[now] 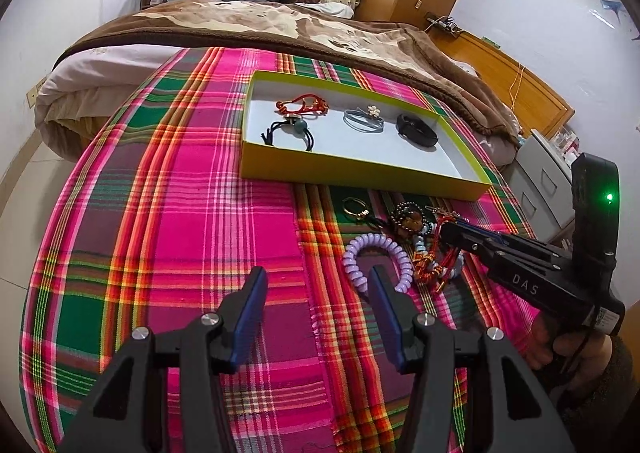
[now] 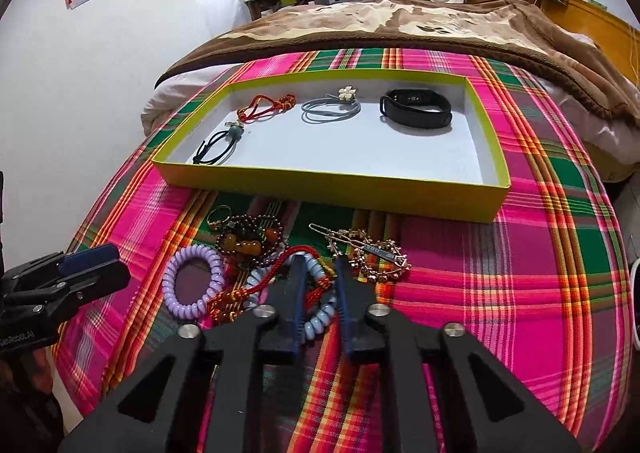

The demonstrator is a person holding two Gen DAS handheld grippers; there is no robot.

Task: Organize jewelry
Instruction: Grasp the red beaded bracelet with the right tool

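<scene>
Blue coil band half-hidden between the right claw, narrowed; grip unclear.

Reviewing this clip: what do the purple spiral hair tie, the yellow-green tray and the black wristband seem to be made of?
Purple spiral hair tie: likely glossy plastic; its smooth coils show highlights.
Yellow-green tray: probably matte cardboard; thin straight walls, flat white inside.
Black wristband: looks like matte rubber or silicone; a smooth, dull loop that holds its shape. Not certain.
</scene>
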